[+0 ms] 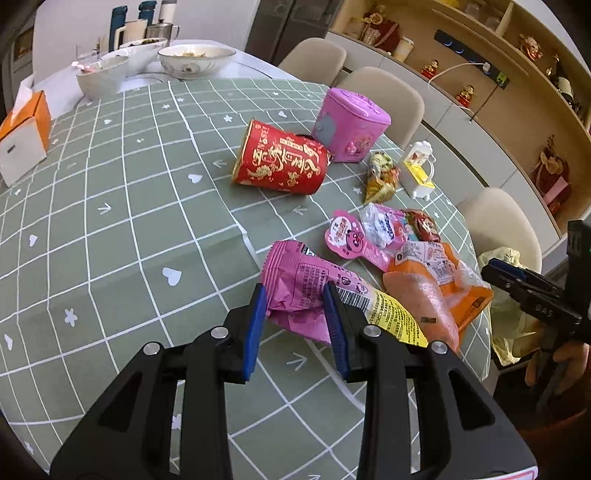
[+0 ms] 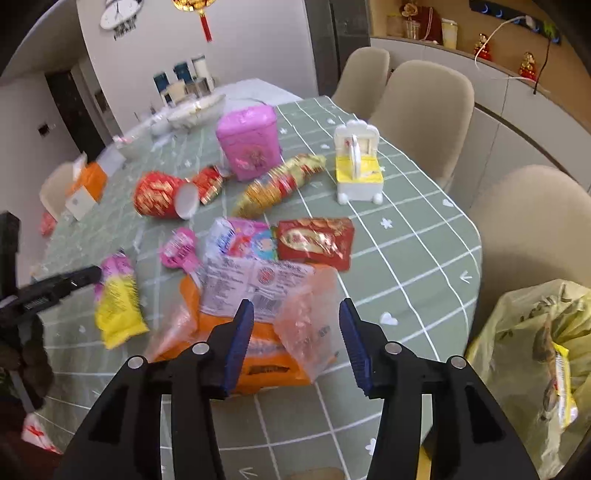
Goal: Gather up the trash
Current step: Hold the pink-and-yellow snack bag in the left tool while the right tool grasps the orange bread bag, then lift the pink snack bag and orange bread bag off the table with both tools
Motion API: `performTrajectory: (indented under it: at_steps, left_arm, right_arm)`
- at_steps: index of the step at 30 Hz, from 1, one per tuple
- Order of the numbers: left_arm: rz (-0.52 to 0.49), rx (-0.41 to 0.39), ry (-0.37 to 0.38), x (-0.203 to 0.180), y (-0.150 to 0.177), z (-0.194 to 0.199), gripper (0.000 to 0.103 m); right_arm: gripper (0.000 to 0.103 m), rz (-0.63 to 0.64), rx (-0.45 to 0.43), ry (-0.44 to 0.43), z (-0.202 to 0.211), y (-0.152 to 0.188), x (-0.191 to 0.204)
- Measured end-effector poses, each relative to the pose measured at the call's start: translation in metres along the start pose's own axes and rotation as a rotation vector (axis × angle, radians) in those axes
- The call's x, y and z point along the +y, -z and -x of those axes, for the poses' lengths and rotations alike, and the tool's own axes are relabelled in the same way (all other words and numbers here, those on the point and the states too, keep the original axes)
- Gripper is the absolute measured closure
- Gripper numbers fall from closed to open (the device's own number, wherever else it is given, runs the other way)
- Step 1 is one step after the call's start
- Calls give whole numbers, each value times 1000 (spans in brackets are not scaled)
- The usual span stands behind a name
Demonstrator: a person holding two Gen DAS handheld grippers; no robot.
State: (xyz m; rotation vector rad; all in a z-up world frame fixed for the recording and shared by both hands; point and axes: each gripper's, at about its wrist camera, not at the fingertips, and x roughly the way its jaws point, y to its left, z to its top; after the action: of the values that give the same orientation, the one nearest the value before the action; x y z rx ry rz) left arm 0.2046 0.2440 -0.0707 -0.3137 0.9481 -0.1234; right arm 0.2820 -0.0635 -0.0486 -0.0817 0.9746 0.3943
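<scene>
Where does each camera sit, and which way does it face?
Left wrist: on the left gripper, low over the table, facing the far bowls; its jaws straddle the pink wrapper; the right gripper shows at right.
Right wrist: on the right gripper, facing across the table toward the wall clock; its open jaws are over the orange bag; the left gripper shows at left, the trash bag at right.
Shared: red cup, pink box, both wrappers.

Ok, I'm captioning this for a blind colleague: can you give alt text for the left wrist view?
The left gripper straddles the end of a pink and yellow snack wrapper on a green grid tablecloth. Beyond lie an orange wrapper, a tipped red cup and a pink tin; the right gripper shows at the right edge.
</scene>
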Motion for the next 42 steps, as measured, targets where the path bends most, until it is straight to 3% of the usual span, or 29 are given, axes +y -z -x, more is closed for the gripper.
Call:
performTrajectory:
  at_steps: [4, 7, 9, 10, 12, 17, 21, 26, 28, 32, 37, 42]
  left_arm:
    - [-3, 21, 5, 3, 3, -4, 72]
    - [-14, 33, 18, 2, 3, -7, 72]
    - [-40, 40, 22, 0, 3, -9, 72]
    - [-57, 41, 24, -1, 2, -9, 72]
    - [-71, 39, 25, -2, 1, -9, 72]
    - [-77, 39, 22, -3, -2, -12, 72]
    - [-95, 29, -11, -8, -1, -12, 72]
    - [-121, 32, -20, -16, -1, -12, 72]
    - [-128, 31, -10, -18, -1, -10, 72]
    - [-134, 25, 7, -22, -2, -8, 72]
    - [-134, 15, 24, -24, -4, -7, 72]
    - [-130, 16, 28, -25, -5, -8, 72]
  right_arm:
    - [57, -39, 42, 9, -4, 14, 5]
    - [57, 31, 118, 18, -13, 24, 9]
    - [57, 127, 126, 96, -14, 28, 10]
    - [57, 185, 119, 176, -12, 29, 8]
    - [57, 195, 102, 253, -5, 26, -6]
    - [57, -81, 7, 124, 26, 24, -35]
    - [57, -283, 11, 81, 23, 44, -38]
    - [57, -438, 28, 87, 1, 56, -46]
    - [57, -446, 38, 120, -5, 54, -47]
    - [57, -405, 42, 108, -8, 50, -41]
    - [57, -321, -25, 106, 19, 46, -28]
    - [53, -493, 0, 40, 28, 61, -35]
